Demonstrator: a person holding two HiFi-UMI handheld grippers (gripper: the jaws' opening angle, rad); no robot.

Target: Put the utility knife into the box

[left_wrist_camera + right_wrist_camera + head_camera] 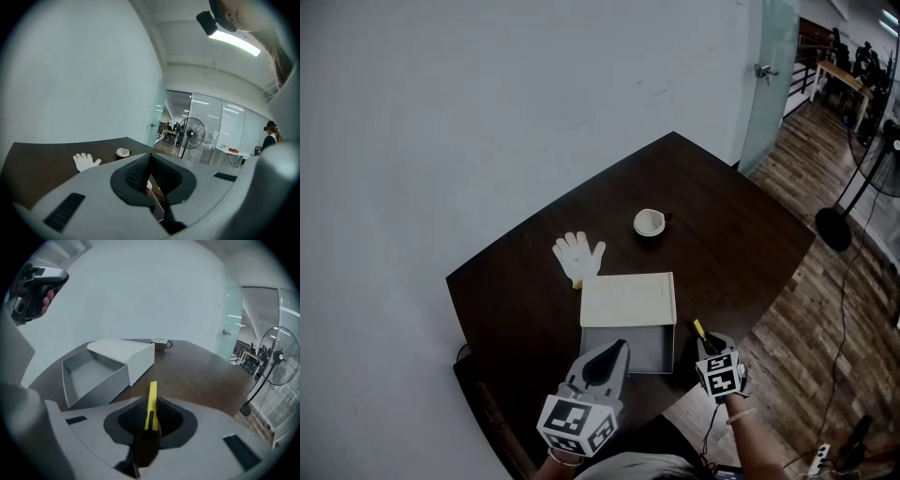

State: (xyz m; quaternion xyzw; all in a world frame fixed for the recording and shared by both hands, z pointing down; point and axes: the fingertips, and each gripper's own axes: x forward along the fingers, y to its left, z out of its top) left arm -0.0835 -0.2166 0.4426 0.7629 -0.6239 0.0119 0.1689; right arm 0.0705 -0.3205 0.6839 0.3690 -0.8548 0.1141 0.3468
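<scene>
The right gripper (151, 409) is clamping the utility knife (152, 397) mid-body near the tabletop's near edge; it's looking light, stiff, probably slick.

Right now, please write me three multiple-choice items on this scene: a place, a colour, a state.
1. Where does the white glove lie? A left of the cup; B on the floor; C on a chair.
2. What colour is the utility knife? A red; B yellow; C blue.
3. How is the tray of the box? A shut; B open and empty; C open and full.
Key: 1A, the head view shows it so; 2B, yellow between the right gripper's pads; 3B, its grey bottom is bare.
</scene>
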